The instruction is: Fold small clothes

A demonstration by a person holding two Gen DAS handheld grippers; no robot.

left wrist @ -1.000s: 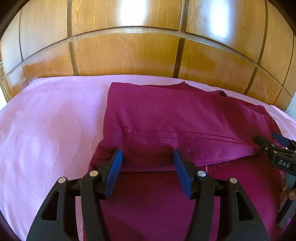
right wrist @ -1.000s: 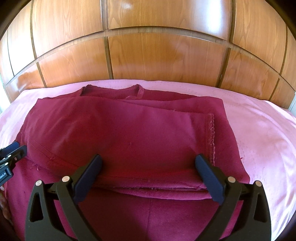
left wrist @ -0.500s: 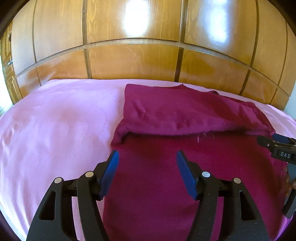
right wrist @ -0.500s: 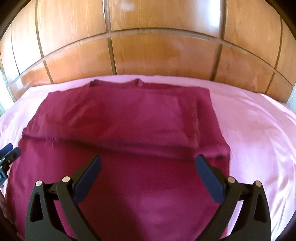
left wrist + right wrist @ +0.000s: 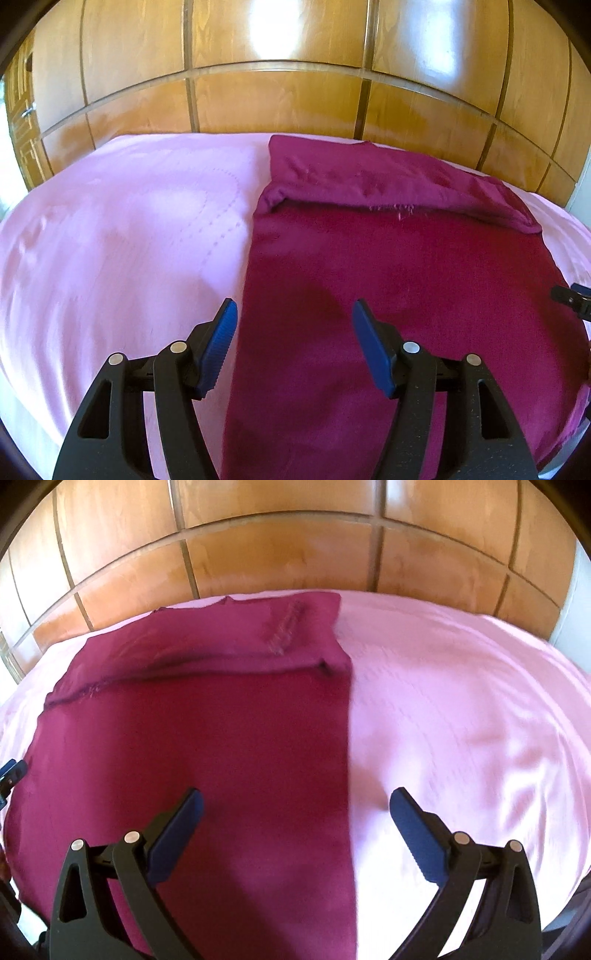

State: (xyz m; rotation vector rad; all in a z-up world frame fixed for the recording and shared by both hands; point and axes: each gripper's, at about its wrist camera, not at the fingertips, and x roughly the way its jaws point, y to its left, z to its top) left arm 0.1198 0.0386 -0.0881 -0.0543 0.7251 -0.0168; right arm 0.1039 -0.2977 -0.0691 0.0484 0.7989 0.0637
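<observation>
Left gripper (image 5: 291,345) stands about two-thirds open and empty, jaws having just been opening, astride the garment's (image 5: 406,280) left edge; right gripper (image 5: 295,825) gapes wide, also empty, astride its right edge. The maroon garment lies flat on the pink sheet (image 5: 122,236), far portion already folded toward the near side, before the wooden headboard (image 5: 280,99). Judged between folds: the next move calls for both grippers to pinch the near hem and carry it over.

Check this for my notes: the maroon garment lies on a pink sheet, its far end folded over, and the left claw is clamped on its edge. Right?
Not quite. The left claw is open and holds nothing, as the left wrist view shows. The maroon garment does lie on the pink sheet with its far end folded over.
</observation>
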